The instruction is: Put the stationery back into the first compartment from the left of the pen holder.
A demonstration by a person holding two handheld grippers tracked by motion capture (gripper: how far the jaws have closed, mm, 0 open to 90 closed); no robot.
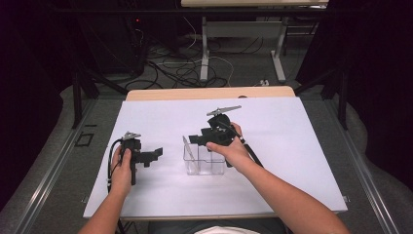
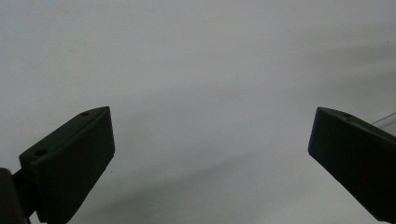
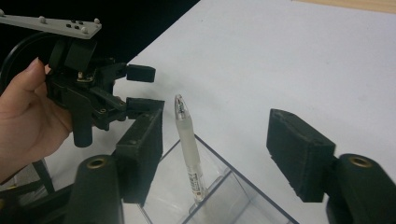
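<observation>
A clear plastic box [image 1: 204, 165] stands in the middle of the white sheet. A translucent pen [image 1: 189, 148] leans upright inside it, against its left wall. My right gripper [image 1: 194, 140] hovers over the box, open, jaws pointing left toward the pen's top. In the right gripper view the pen [image 3: 188, 151] rises from the box [image 3: 236, 191] just inside the left jaw, and the right gripper [image 3: 215, 128] holds nothing. My left gripper [image 1: 153, 155] is low over the sheet, left of the box and open. In the left gripper view, the left gripper [image 2: 212, 123] frames bare white sheet.
The white sheet [image 1: 292, 146] covers most of the wooden table [image 1: 209, 92]. Beyond the far edge lie floor cables and the legs of another table [image 1: 204, 53]. Dark frame posts stand at both sides. An edge of the clear box [image 2: 385, 119] shows at the left gripper view's right border.
</observation>
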